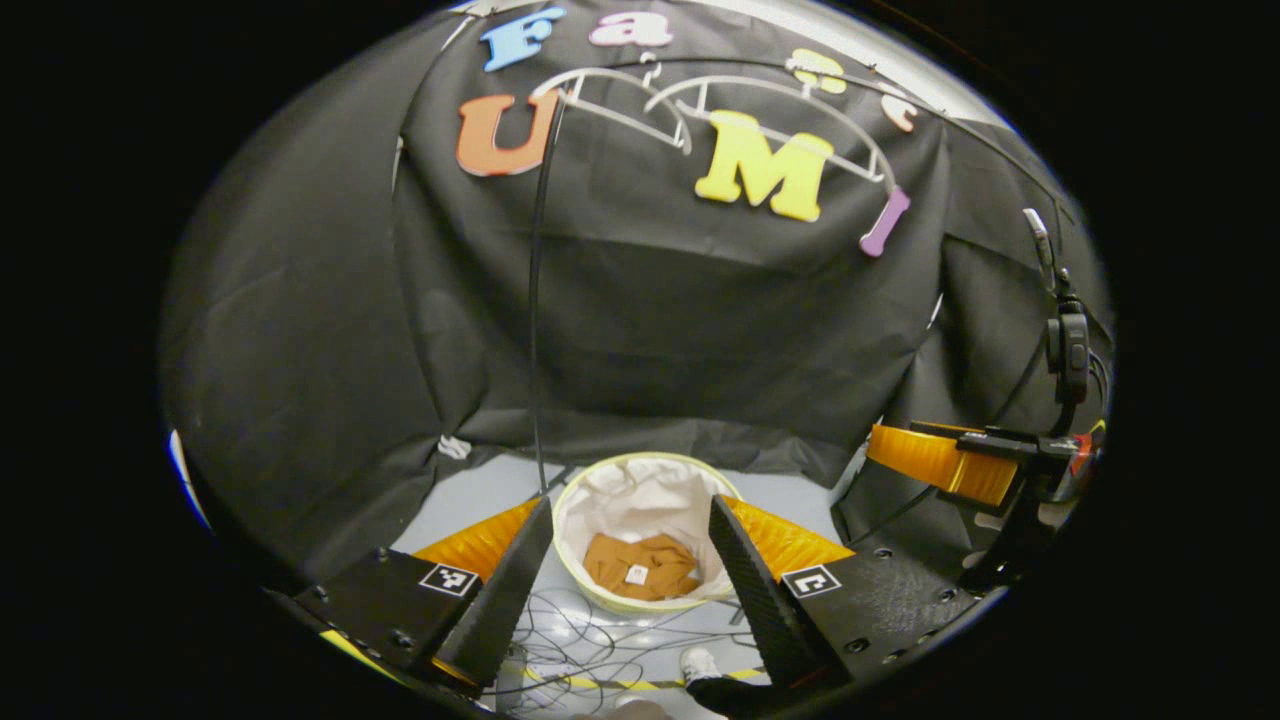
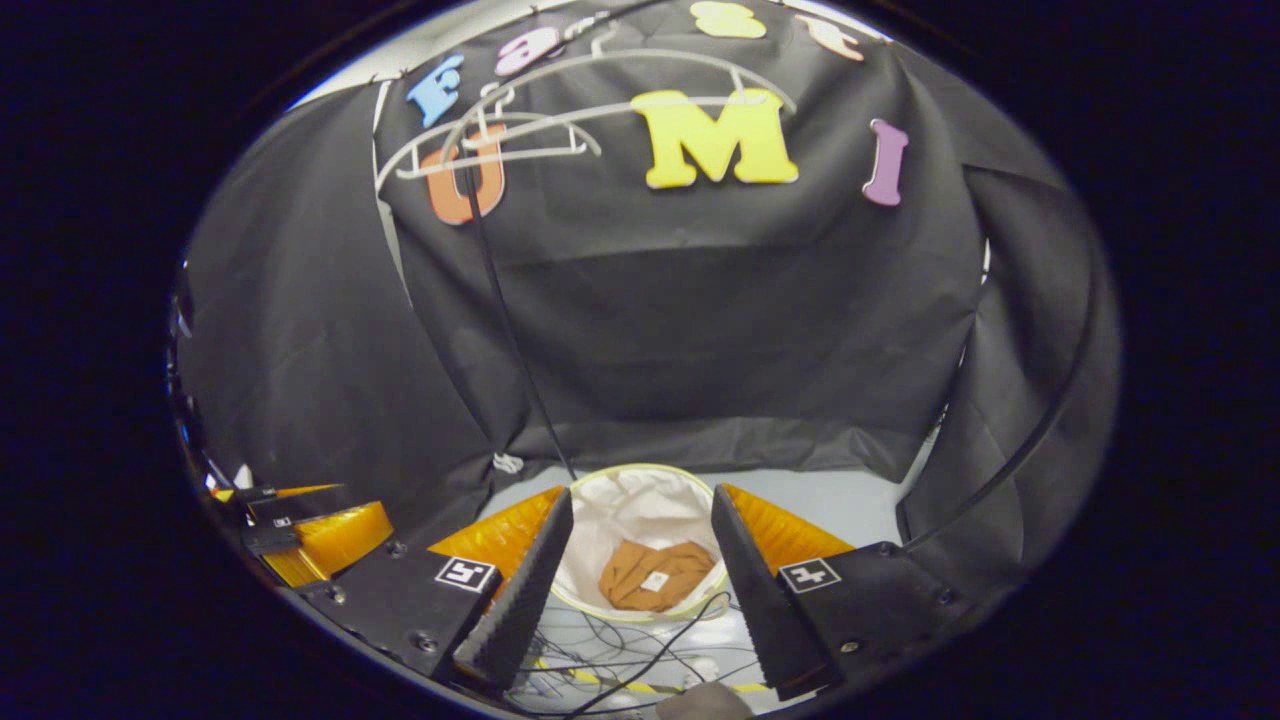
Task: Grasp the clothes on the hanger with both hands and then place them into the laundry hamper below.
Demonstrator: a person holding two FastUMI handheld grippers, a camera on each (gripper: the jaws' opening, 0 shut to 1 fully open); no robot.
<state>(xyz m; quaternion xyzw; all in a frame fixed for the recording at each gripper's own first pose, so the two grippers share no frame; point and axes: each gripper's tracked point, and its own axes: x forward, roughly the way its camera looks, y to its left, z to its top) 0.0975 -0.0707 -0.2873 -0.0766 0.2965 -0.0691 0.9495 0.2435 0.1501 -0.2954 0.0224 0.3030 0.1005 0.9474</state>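
Left gripper view: left tool [image 1: 630,580] wide, holding nothing; brown clothes [image 1: 640,566] lie crumpled inside the laundry hamper [image 1: 640,475] on the floor. Bare white hangers [image 1: 700,110] above. Right tool [image 1: 960,460] appears at the side.

Right gripper view: right tool [image 2: 640,585] wide, empty; cables [image 2: 620,640] trail before the hamper. Placement looks done; next likely retreat.
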